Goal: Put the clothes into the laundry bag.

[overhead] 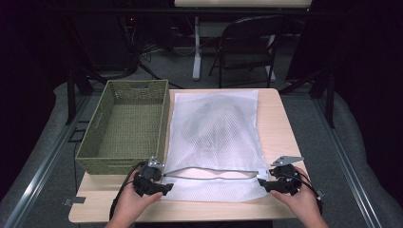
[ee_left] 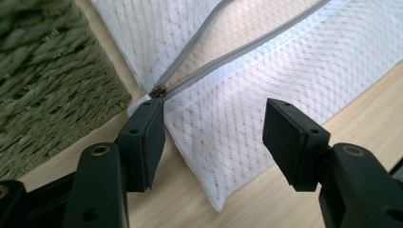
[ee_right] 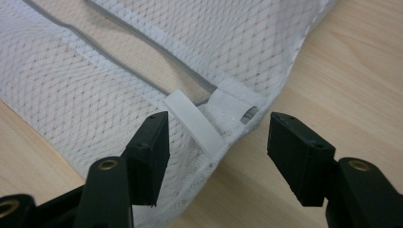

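A white mesh laundry bag (overhead: 214,133) lies flat on the wooden table (overhead: 281,124) with dark clothing showing through it. Its grey zipper (overhead: 214,170) gapes along the near edge. My left gripper (overhead: 164,187) rests at the bag's near left corner, open. In the left gripper view the left gripper (ee_left: 216,128) straddles the bag's corner (ee_left: 214,156), its pads apart from the mesh, and the zipper slider (ee_left: 158,91) sits just beyond the left jaw. My right gripper (overhead: 262,184) is open at the near right corner. There the right gripper (ee_right: 216,137) has a white loop tab (ee_right: 195,123) lying between its jaws, untouched.
A green woven basket (overhead: 164,118) with nothing in it stands on the table's left half, touching the bag's left side. A folding chair (overhead: 247,47) and desk legs stand beyond the far edge. Bare wood shows to the right of the bag and along the near edge.
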Tool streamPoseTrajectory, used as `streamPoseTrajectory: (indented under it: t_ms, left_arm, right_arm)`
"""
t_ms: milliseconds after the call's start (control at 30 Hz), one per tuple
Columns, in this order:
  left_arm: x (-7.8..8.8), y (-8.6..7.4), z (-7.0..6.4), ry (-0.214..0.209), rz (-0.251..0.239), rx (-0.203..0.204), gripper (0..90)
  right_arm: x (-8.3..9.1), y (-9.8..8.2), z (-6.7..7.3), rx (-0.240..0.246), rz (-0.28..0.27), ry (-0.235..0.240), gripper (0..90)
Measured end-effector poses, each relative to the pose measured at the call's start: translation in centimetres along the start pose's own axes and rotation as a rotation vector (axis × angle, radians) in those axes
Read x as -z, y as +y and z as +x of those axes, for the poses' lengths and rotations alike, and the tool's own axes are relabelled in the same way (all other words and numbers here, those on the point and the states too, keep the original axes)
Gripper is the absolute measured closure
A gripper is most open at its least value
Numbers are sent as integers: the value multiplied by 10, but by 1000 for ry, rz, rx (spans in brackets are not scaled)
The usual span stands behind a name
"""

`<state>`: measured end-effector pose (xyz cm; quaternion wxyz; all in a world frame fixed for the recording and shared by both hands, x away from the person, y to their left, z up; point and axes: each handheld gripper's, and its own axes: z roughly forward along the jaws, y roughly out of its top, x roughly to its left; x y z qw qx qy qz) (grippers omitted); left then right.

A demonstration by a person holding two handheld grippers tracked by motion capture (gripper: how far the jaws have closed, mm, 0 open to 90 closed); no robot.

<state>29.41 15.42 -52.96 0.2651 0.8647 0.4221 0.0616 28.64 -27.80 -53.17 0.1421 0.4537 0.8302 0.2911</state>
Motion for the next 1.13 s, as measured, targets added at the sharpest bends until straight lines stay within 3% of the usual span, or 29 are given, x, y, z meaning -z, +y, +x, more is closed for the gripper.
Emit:
streamPoseTrajectory:
  t_ms: [167,400,533,567,733,1133]
  left_arm:
    - [9,2,-5,-9,-27,-7,401]
    - [14,5,-13,-27,-62,-35,402]
    - [13,4,-14,-36,-70,-45,408]
    - [13,4,-13,-36,-69,-46,409]
    - [11,3,-13,-36,-62,-53,408]
    - [14,4,-15,-40,-70,-57,407]
  right_arm:
    - [11,2,1,-2,-37,-8,394]
    - [23,6,13,38,-74,-4,395]
    - [23,9,26,93,-70,-2,399]
    - [21,10,34,115,-73,14,400]
    - [14,12,45,149,-76,66,418]
    - [8,10,48,163,-72,99,422]
